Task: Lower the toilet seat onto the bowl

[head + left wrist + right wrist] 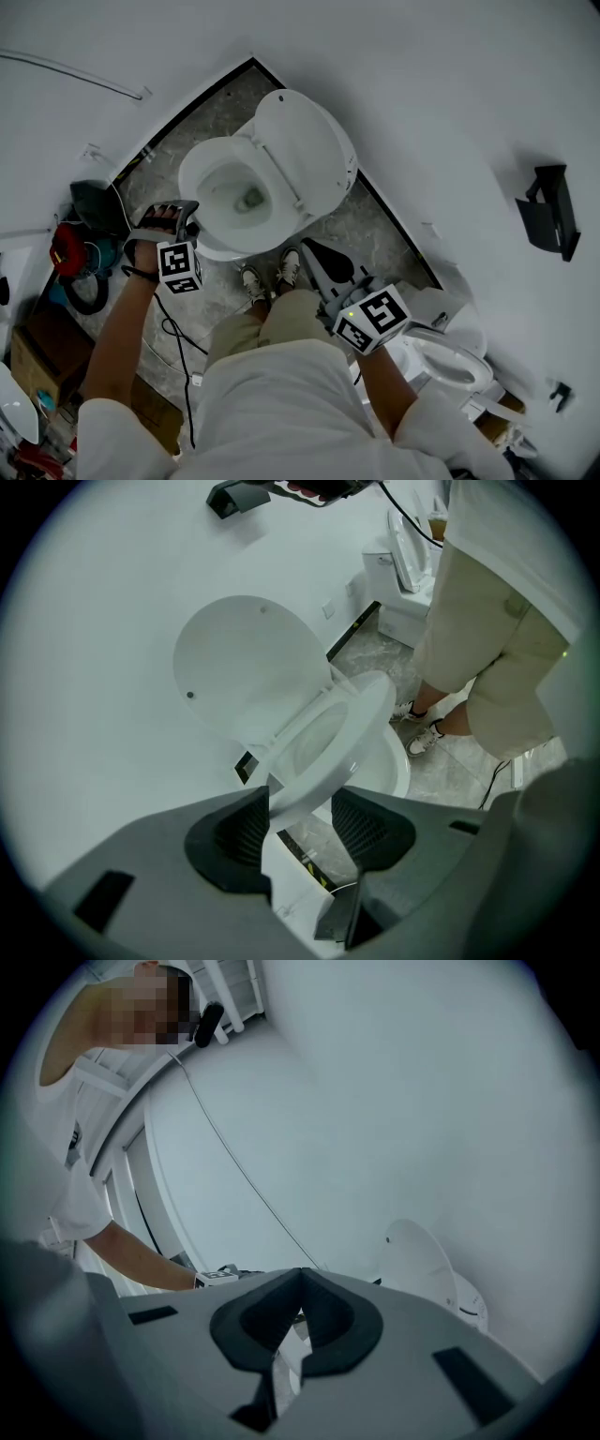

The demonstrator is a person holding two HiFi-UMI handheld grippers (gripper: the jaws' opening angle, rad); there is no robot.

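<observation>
L gripper (298,825) jaws apart, front rim of the toilet seat (328,747) between them. Seat tilted partway: off the upright lid (239,663), not yet on the bowl (392,769). R gripper (300,1321) closed up, nothing in it.

Grey stone floor (375,234), white toilet (194,178), person's shoes (289,267)

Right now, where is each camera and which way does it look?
Head view: on the head, looking steeply down at the toilet bowl; arms, legs, left tool, right tool show.
Left gripper view: on the left tool, looking past open jaws at the tilted seat; legs show.
Right gripper view: on the right tool, facing the wall over shut jaws; an arm shows.
Shared: head and left views show the raised lid.
</observation>
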